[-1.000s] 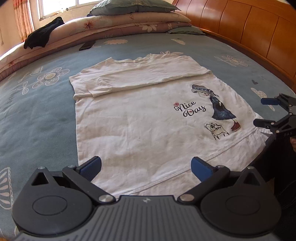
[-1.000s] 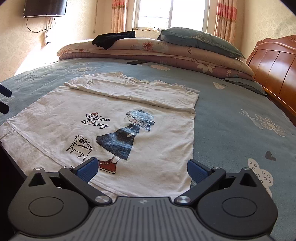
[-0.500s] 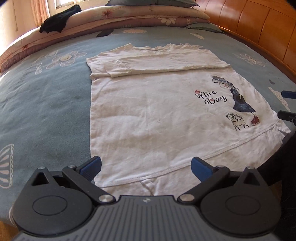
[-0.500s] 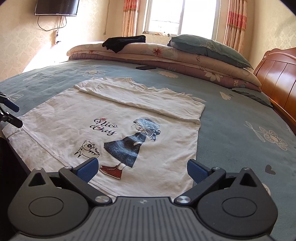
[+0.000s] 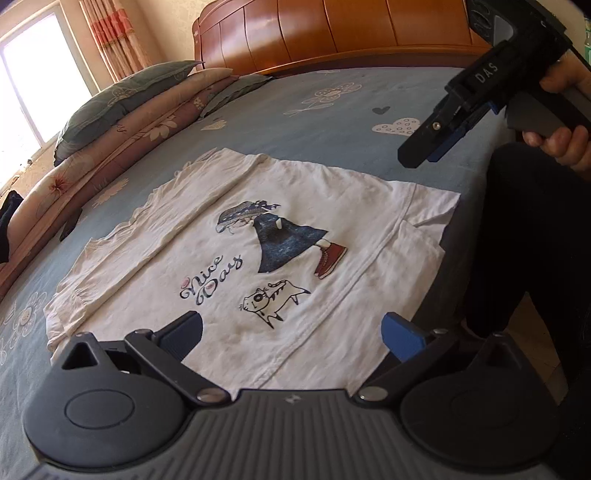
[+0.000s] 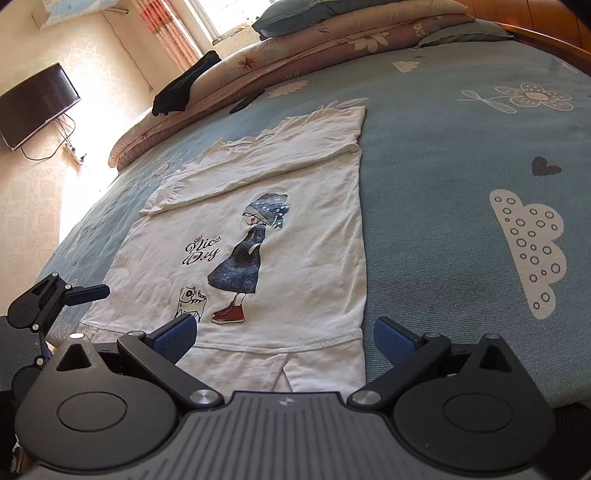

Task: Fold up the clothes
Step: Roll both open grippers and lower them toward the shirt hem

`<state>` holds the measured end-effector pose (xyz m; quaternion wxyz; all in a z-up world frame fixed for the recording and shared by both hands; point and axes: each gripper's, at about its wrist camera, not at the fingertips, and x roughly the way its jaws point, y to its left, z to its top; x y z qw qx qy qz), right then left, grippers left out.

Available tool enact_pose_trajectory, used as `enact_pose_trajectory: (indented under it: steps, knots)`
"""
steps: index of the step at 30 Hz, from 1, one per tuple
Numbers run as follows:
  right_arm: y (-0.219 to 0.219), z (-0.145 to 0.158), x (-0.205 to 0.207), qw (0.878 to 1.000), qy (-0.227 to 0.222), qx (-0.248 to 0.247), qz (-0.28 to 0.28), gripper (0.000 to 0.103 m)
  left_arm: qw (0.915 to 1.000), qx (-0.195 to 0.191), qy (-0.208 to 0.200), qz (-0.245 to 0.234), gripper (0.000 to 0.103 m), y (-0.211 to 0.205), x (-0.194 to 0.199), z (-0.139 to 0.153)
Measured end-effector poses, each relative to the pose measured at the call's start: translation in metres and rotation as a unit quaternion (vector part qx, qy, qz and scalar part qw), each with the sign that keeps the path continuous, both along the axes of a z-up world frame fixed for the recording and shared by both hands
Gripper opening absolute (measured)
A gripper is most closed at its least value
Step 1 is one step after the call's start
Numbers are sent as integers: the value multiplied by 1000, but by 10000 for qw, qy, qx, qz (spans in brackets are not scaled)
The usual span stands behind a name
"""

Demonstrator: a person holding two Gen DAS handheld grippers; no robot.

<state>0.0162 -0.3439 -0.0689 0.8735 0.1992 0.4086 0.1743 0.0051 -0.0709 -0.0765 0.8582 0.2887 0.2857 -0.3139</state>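
A bedroom in a home. A wide bed point(image 6: 461, 147) with a blue flower-print sheet fills both views, backed by a wooden headboard point(image 5: 332, 29). Folded quilts point(image 6: 314, 48) and a pillow point(image 5: 122, 96) lie along its far edge. Striped curtains point(image 5: 107, 48) frame a window point(image 5: 26, 96); a television point(image 6: 35, 103) hangs on the patterned wall.

Bright daylight from the window point(image 5: 26, 92), sharp focus, fisheye-bent edges.

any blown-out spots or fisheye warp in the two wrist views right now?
Left wrist: window clipped to white; bed bulges with barrel warp; shirt evenly lit and sharp. Right wrist: window and sunlit wall overexposed; dark corner vignette; shirt print is crisp, no visible motion blur.
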Motion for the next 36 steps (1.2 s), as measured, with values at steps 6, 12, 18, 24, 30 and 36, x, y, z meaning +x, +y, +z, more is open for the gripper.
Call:
enact_pose_trajectory:
  steps: [6, 12, 18, 24, 30, 36]
  knots:
    - [-5, -6, 2, 9986, 365, 381, -32, 103, 9999, 153, -20, -19, 102, -18, -4, -13]
    - [-4, -15, 3, 9939, 552, 946, 111, 103, 9998, 173, 59, 66, 102, -19, -4, -18]
    - [14, -24, -7, 9927, 769, 841, 392, 103, 9997, 97, 146, 172, 102, -12, -3, -16]
    - [-3, -2, -2, 9969, 489, 611, 113, 103, 9998, 65, 97, 156, 102, -14, -1, -13]
    - [-16, -14, 10, 9956, 714, 588, -130, 103, 9999, -44, 117, 95, 102, -21, -1, -12]
    - [10, -1, 2, 9989, 204, -367, 225, 103, 9998, 156, -145, 19, 102, -29, -4, -17]
